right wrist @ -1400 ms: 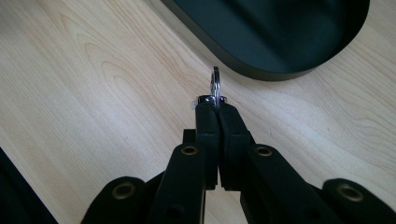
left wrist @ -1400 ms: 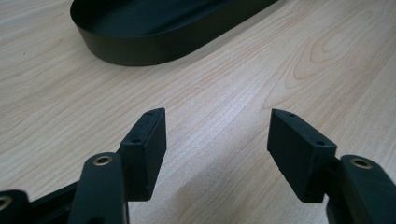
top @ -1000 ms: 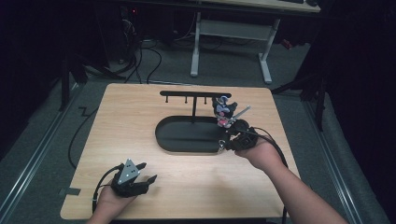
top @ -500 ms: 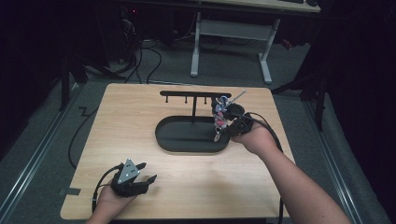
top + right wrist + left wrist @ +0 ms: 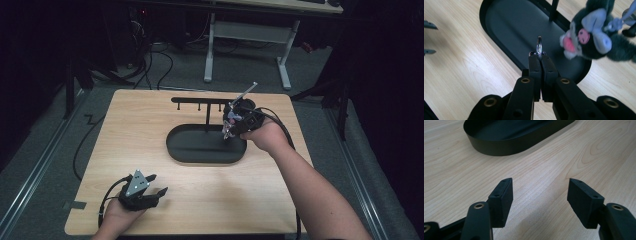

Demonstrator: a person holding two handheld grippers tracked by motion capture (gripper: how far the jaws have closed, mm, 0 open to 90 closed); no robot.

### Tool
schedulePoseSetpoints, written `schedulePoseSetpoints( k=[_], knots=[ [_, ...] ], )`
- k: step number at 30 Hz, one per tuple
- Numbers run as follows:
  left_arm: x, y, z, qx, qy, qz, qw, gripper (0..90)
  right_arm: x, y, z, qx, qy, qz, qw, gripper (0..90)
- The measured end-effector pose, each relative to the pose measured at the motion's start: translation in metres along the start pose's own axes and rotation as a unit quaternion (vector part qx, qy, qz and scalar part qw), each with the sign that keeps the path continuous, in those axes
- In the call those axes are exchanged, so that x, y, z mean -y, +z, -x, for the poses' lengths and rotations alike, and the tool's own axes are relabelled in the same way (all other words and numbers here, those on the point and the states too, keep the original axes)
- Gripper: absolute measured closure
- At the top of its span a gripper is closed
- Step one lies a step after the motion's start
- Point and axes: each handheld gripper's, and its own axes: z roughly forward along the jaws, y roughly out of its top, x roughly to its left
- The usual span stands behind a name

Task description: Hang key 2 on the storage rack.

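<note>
My right gripper point(image 5: 539, 58) is shut on a small metal key ring point(image 5: 539, 47). A dark grey plush toy point(image 5: 596, 37) with lilac ears and a pink snout hangs beside it. In the high view this gripper point(image 5: 239, 116) holds the toy point(image 5: 229, 125) over the right end of the black oval tray point(image 5: 172, 150), close to the right end of the rack's hook bar point(image 5: 200, 100). My left gripper point(image 5: 145, 192) rests near the table's front left with its jaws open. Nothing lies between the fingertips of the left gripper point(image 5: 540, 192), just bare wood.
The rack's upright post point(image 5: 554, 10) rises from the tray's point(image 5: 499, 147) far side. A white desk frame point(image 5: 250, 40) and cables on the floor lie beyond the table's far edge. A cable trails off the table's left side point(image 5: 80, 150).
My right gripper has risen and moved away from the person, slightly left, carrying the ring and toy from the tray's right rim toward the hook bar. The left gripper has stayed put.
</note>
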Motion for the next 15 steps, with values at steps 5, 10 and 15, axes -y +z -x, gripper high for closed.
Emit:
schedulePoseSetpoints(
  k=[5, 10, 15],
  knots=[
    [0.000, 0.000, 0.000, 0.003, 0.001, -0.005, 1.0000, 38.2, -0.017, -0.002, 0.006, -0.005, 0.004, 0.005, 1.0000, 88.9],
    [0.000, 0.001, 0.000, 0.003, 0.000, -0.003, 1.0000, 38.2, -0.027, -0.004, 0.008, -0.004, 0.011, 0.009, 0.9999, 88.9],
    [0.000, 0.001, 0.000, 0.002, 0.001, -0.003, 1.0000, 38.2, -0.036, 0.001, 0.008, -0.003, 0.011, 0.005, 0.9999, 88.8]
  ],
)
